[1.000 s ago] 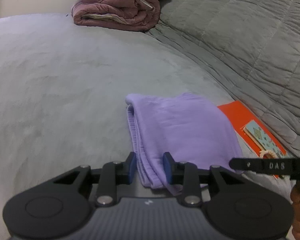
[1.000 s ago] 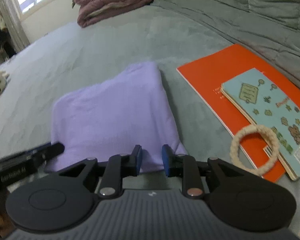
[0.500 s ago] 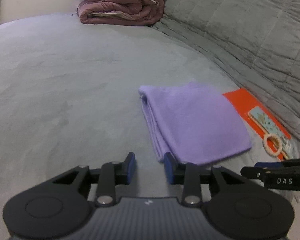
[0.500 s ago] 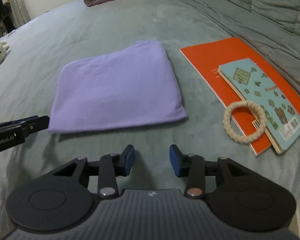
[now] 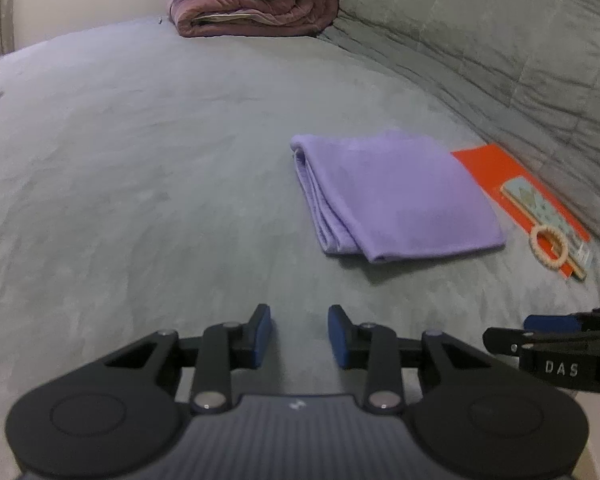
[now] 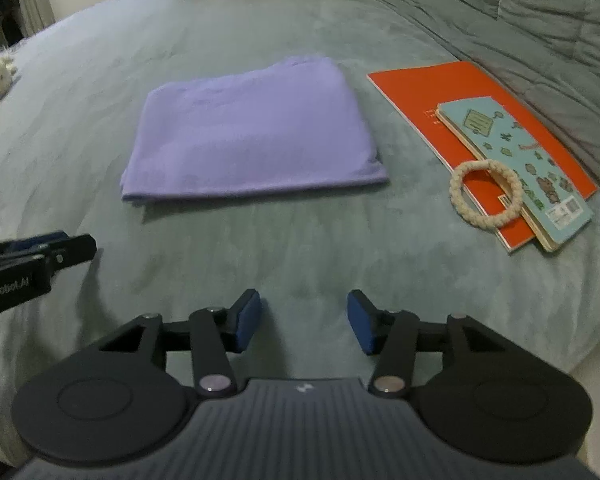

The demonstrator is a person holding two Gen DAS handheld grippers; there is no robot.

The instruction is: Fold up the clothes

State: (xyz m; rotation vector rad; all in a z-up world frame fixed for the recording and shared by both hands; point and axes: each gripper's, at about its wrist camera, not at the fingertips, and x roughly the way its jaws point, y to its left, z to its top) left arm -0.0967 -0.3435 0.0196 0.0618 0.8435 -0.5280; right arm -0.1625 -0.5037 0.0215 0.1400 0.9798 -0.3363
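Pulled back from cloth (image 6: 248, 132) since 1 s ago, both sets of fingers now apart, empty | cloth lies folded flat on bed (image 5: 140, 160), near books (image 6: 512, 148) | step: fold looks finished, release and retreat | next: none plain.

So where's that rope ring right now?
In the right wrist view the ring lies at the right, resting on the books: half on the orange book, touching the blue book, right of the purple cloth.
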